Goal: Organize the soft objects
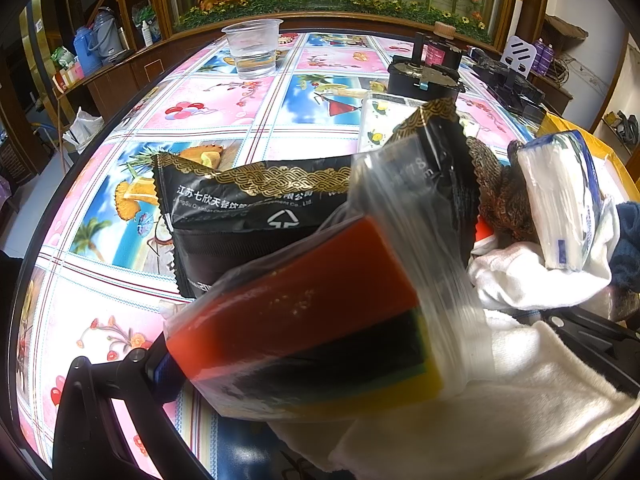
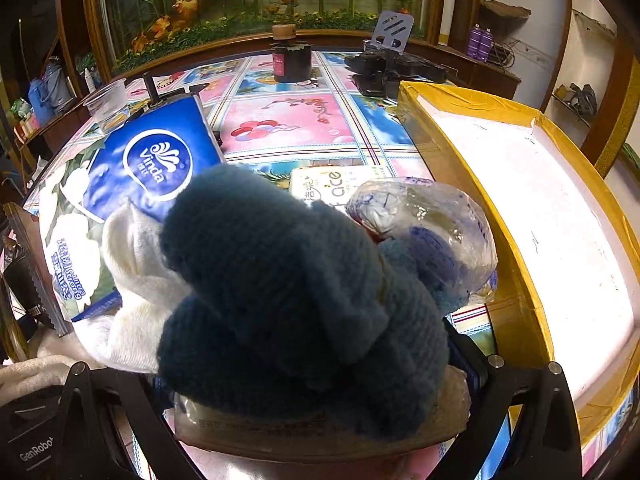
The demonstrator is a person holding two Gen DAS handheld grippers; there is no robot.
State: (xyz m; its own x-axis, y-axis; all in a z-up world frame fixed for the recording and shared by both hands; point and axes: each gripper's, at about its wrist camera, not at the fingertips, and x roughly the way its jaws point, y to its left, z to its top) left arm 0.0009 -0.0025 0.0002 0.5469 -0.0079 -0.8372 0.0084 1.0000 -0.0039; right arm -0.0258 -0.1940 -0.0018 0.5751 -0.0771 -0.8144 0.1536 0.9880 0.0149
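Left tongs (image 1: 304, 344): pinching the bagged sponge (image 1: 304, 320), a red, black and yellow block in a loose clear bag, lifted and blurred at centre of the left view.
Right tongs (image 2: 312, 376): pinching the dark blue knit (image 2: 288, 280), a bulky bundle filling the middle of the right view, clear wrap under it.
Box (image 2: 472, 108): yellow-taped, open, white inside, at 2 to 4 o'clock of the right view; likely the goal for the soft things.
Slip risk: slack film around the sponge likely to slide between the pads; block apt to drop onto the white towel (image 1: 500, 400) at 5 o'clock.
Snag risk: knit overhanging both sides; could catch the box's near wall or drag the clear bag (image 2: 424, 224) touching it at 2 o'clock.
Knock risk: Vinda tissue pack (image 2: 152, 164) leaning at 10 o'clock, black foil pouch (image 1: 248, 216) just behind the sponge; a sideways sweep may topple either.
Spill risk: plastic cup (image 1: 254, 50) with water at 12 o'clock of the left view, well apart.
Blind spot: knit hiding the fingertips and the ground ahead.
Edges: worktop (image 1: 224, 96) rim curving near at 9 o'clock, left view.
Open room: bare cloth at 11 to 12 o'clock; box interior free.
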